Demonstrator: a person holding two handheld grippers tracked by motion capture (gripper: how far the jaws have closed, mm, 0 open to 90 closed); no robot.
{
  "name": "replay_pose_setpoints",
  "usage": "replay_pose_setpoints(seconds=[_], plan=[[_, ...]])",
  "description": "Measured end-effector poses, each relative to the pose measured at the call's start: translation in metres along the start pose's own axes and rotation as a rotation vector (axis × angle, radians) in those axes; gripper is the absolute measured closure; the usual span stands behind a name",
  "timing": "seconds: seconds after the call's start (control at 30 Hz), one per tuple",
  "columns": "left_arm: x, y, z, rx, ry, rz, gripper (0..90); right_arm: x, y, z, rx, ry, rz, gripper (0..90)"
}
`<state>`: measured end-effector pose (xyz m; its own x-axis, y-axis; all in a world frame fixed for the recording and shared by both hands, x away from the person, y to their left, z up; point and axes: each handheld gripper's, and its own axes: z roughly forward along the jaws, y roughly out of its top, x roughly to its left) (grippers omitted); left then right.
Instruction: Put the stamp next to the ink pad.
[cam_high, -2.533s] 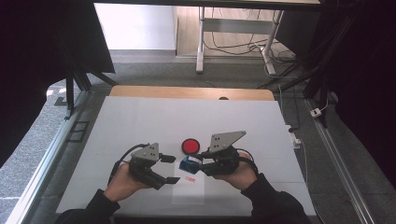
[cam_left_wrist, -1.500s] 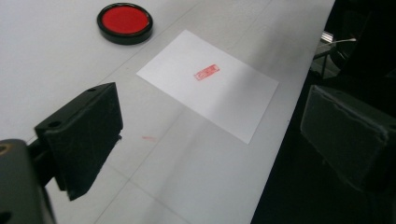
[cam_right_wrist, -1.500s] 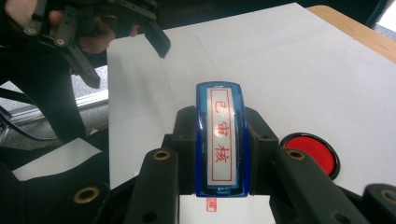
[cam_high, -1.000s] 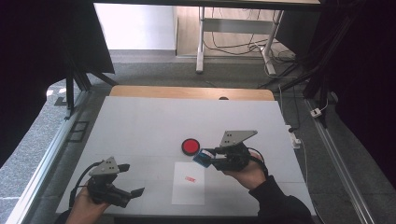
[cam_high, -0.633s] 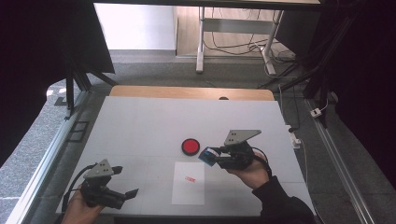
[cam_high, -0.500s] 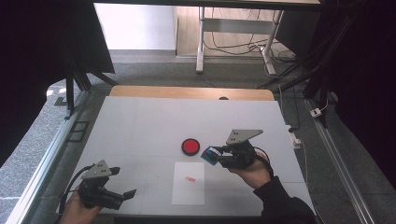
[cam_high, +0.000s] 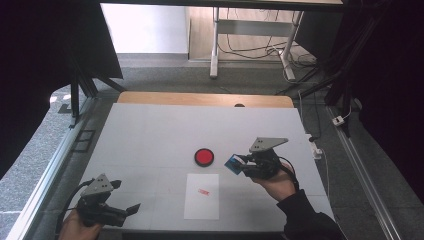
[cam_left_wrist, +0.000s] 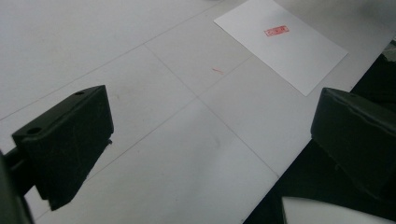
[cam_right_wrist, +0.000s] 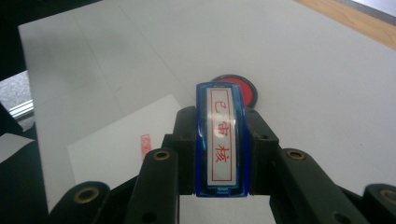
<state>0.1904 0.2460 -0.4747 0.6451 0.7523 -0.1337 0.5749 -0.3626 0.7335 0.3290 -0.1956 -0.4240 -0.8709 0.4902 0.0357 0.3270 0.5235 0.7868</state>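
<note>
Stamp (cam_right_wrist: 222, 142) sits clamped in my right gripper (cam_high: 241, 164) at centre-right of the high view, left gripper (cam_high: 131, 210) wide apart lower left, so I'd lower it squarely onto the ink pad (cam_high: 204, 156), keeping it level.

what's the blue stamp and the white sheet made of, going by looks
Stamp: likely plastic, its glossy translucent blue rim catching light around a white face with red characters. Sheet: probably paper, matte white, lying thin and flat on the table with a small red print on it.

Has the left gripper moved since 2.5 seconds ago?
Yes. The left gripper has pulled back from beside the paper sheet toward the table's near-left corner.
</note>
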Motion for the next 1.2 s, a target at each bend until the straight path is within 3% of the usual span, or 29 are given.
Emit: replay_pose_setpoints(seconds=[0.57, 0.77, 1.2], plan=[[0.001, 0.000, 0.000, 0.001, -0.015, -0.004, 1.1, -0.026, -0.019, 0.000, 0.048, -0.122, 0.063, 70.2], [0.000, 0.000, 0.001, 0.008, -0.014, 0.007, 1.9, -0.035, -0.026, 0.001, 0.089, -0.192, 0.055, 70.1], [0.001, 0.000, 0.001, 0.010, -0.014, 0.000, 1.5, -0.048, -0.038, 0.014, 0.152, -0.225, 0.079, 70.1]])
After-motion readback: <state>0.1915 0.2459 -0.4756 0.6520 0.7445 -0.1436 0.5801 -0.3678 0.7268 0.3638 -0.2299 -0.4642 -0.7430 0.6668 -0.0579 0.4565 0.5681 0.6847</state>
